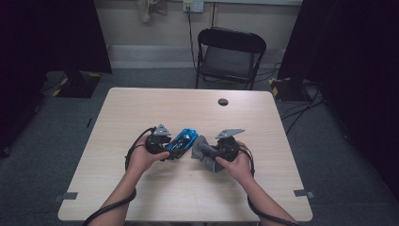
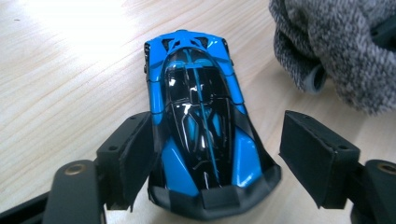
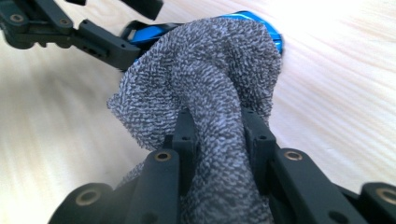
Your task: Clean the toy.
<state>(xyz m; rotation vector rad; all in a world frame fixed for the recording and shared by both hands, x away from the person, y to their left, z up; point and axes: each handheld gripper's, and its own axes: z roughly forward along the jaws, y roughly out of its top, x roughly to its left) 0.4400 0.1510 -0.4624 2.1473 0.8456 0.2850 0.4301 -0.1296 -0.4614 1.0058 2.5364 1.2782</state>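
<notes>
A shiny blue and black toy car (image 1: 182,140) rests on the light wooden table (image 1: 188,108), near its middle. In the left gripper view the car (image 2: 196,121) lies nose-away between the jaws of my left gripper (image 2: 226,156), which is open. Its left pad sits against the car's side, while the right pad stands clear with a gap. My right gripper (image 3: 219,135) is shut on a bunched grey cloth (image 3: 205,70). The cloth (image 1: 201,146) hangs just right of the car, close to its front.
A black folding chair (image 1: 230,52) stands beyond the table's far edge. A small dark round hole (image 1: 223,101) sits in the tabletop toward the back. The person's forearms come in from the near edge.
</notes>
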